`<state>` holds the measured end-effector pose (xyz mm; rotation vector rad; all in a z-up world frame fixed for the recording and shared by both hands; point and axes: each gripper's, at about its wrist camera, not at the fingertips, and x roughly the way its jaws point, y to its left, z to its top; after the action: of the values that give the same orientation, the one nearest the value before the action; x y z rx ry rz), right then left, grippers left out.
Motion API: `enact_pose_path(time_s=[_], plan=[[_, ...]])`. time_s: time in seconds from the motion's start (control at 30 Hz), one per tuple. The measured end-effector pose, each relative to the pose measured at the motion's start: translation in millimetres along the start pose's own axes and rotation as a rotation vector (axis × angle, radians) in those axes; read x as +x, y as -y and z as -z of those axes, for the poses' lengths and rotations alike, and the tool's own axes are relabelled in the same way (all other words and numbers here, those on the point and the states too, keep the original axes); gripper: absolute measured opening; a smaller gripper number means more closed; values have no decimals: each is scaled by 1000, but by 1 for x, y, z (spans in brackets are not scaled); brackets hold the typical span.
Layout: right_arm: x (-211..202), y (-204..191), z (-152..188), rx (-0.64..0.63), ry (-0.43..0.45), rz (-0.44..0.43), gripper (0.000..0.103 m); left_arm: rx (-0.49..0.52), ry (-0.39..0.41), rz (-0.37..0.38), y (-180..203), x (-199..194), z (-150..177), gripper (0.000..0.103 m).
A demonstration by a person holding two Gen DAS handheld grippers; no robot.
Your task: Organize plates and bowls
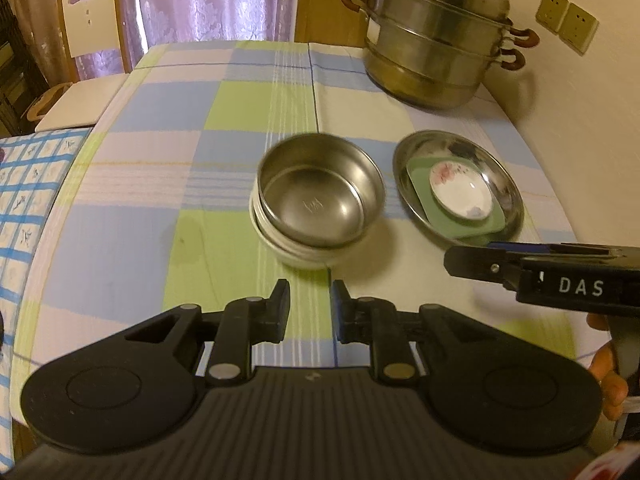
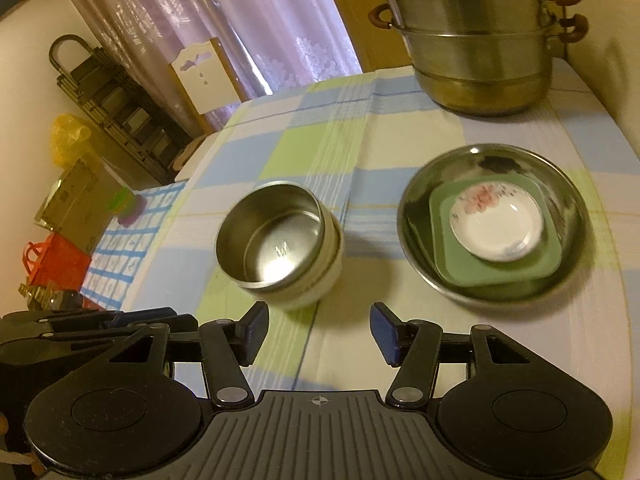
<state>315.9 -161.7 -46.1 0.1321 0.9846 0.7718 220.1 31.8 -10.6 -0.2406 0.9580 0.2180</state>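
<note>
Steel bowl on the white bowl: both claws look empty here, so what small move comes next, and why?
Probably none on the dishes: the steel bowl nests in the white bowl, and the plates sit stacked in the steel dish. Both claws are open, so I'd draw the right claw back.

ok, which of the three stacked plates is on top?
The small round white plate with the pink flower print. It sits on the square green plate, which lies inside the round steel plate at the bottom.

Silver steel bowl [image 1: 320, 196] in white bowl [image 1: 292, 254], green square plate [image 1: 456, 216], pink-flowered white saucer [image 1: 460, 190], blue-green checked tablecloth [image 1: 180, 152]
</note>
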Motion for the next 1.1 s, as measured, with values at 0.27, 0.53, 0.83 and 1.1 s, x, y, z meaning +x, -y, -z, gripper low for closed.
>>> enact_pose_path(time_s=[0.27,0.53,0.83,1.1], plan=[[-31,5,36,0,-18,22,61,-8,-12,11,16,-17,32,19],[-55,18,71,17,-31,47,66,-2,-22,6,33,-28,60,19],[-78,32,99,27,-38,78,66,3,-37,3,49,-36,85,19],[-87,42,116,25,-48,104,67,1,-42,-2,56,-41,98,19]])
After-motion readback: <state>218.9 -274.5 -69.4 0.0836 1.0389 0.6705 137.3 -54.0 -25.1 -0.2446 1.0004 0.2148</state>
